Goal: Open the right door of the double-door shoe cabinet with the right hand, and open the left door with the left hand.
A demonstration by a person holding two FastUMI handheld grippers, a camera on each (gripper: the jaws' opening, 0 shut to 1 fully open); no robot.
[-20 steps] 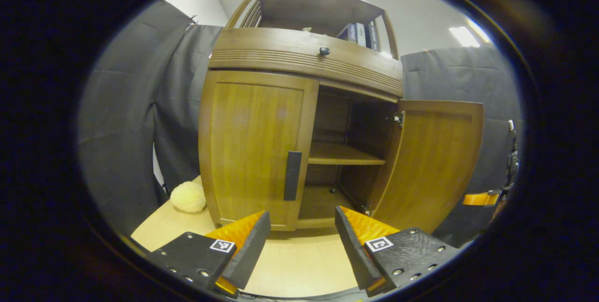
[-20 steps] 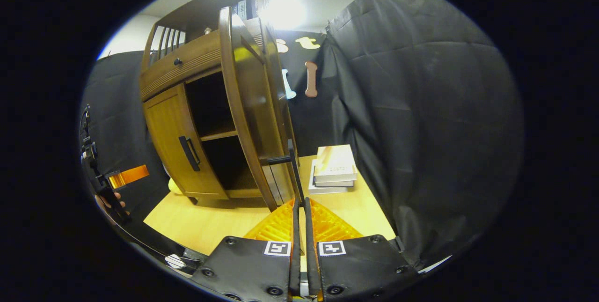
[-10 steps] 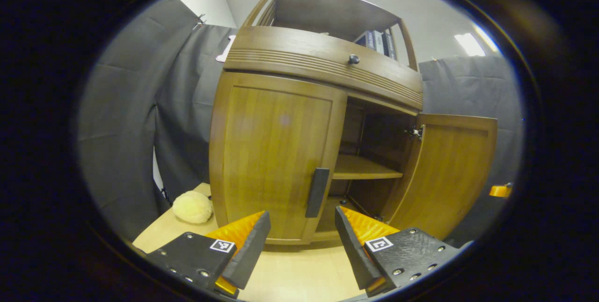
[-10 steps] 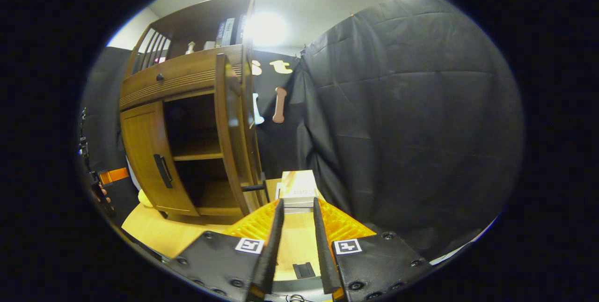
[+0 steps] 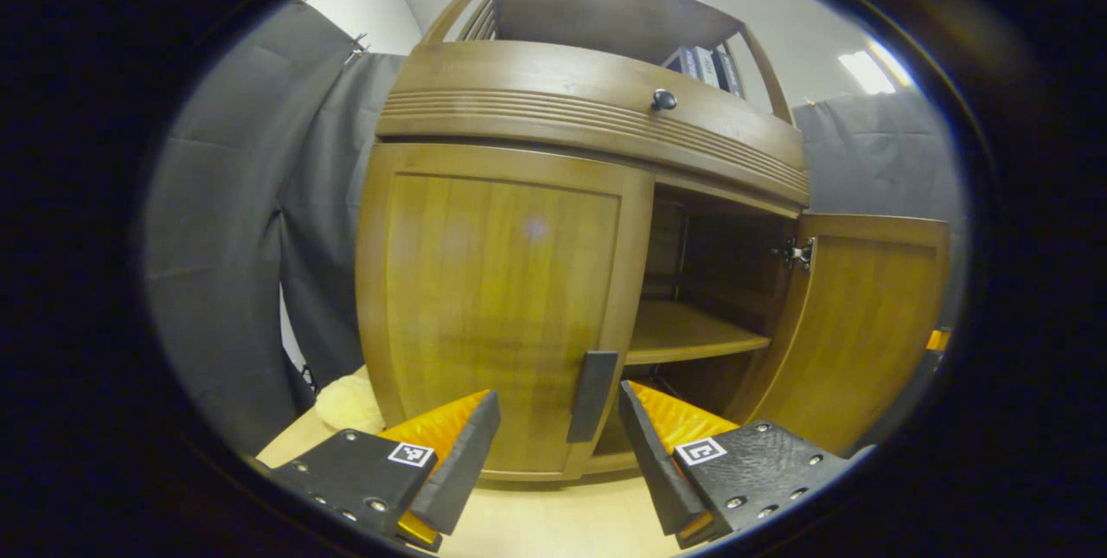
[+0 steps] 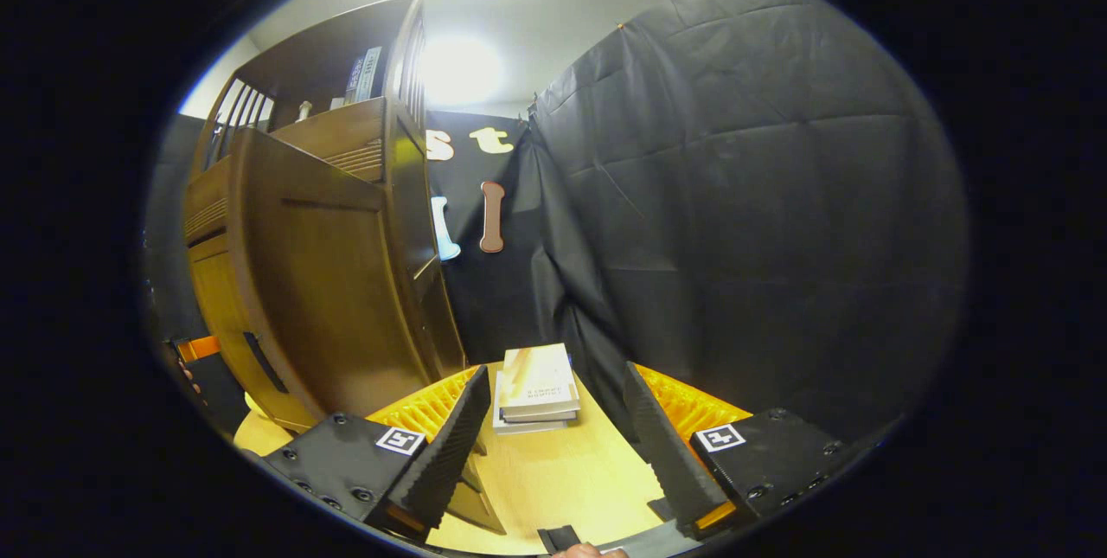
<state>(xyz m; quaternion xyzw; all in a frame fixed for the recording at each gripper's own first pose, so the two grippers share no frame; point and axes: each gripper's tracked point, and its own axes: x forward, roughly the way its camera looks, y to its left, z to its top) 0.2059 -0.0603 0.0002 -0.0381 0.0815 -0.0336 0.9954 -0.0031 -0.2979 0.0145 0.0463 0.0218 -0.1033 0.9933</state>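
Left gripper view: left gripper (image 5: 553,432), jaws released, flanks the closed left door's handle (image 5: 591,396), right door (image 5: 852,329) swung open; right gripper view: right gripper (image 6: 553,437), jaws released, beside the open right door (image 6: 320,298), stacked books (image 6: 536,389) on desk (image 6: 571,480).

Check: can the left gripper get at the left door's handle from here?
Probably yes: left gripper is open, the left door handle stands just ahead between its fingers, nothing in between.

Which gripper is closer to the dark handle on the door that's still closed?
Left. The left gripper is open right in front of the handle on the closed left door. The right gripper is open off beyond the open right door, facing some books.
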